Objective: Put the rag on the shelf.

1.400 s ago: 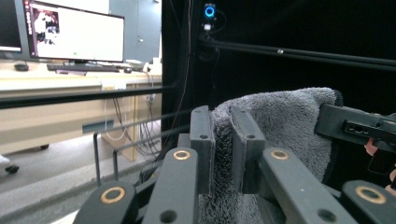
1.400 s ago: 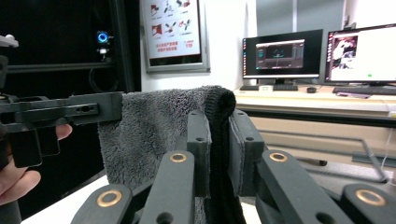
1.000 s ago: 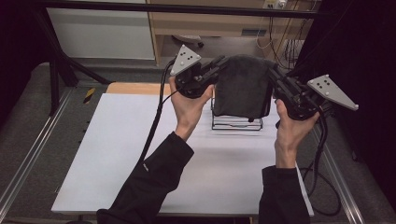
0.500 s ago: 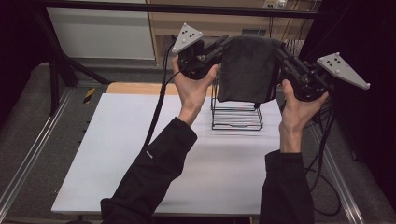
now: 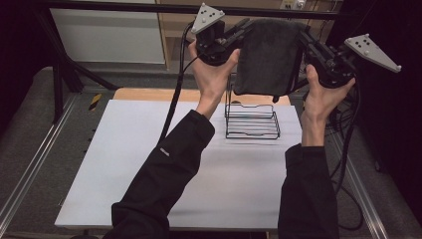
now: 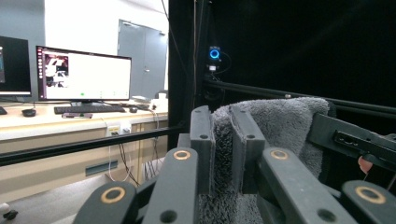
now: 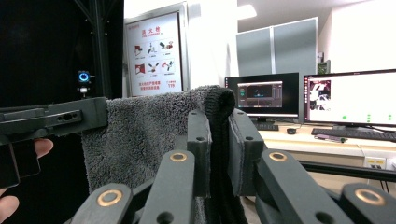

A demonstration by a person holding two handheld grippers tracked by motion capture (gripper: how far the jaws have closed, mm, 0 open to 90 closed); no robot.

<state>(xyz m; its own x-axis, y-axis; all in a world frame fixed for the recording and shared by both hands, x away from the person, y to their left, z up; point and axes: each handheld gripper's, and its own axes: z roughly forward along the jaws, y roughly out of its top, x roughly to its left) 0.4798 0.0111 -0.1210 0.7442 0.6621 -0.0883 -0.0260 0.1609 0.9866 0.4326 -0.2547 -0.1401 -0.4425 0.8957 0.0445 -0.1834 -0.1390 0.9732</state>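
Note:
A dark grey towel (image 5: 266, 57) hangs stretched between both grippers, high above the table. My left gripper (image 5: 245, 26) is shut on the towel's upper left corner; in the left gripper view the fluffy cloth (image 6: 280, 126) is pinched between the jaws of the left gripper (image 6: 223, 140). My right gripper (image 5: 304, 36) is shut on the upper right corner, and the towel's rolled edge (image 7: 219, 105) sits between the jaws of the right gripper (image 7: 218, 140). A black wire rack (image 5: 251, 119) stands on the white table (image 5: 149, 164), below the towel and apart from it.
The rack sits near the table's far right. A wooden strip (image 5: 149, 93) runs along the far edge. Metal rails (image 5: 30, 169) flank the table. Cables (image 5: 174, 99) trail from both grippers. Monitors (image 6: 81, 74) stand on a desk beyond.
Both hands have raised the towel higher and farther away; it now hangs fully above the wire rack, with the rack uncovered beneath.

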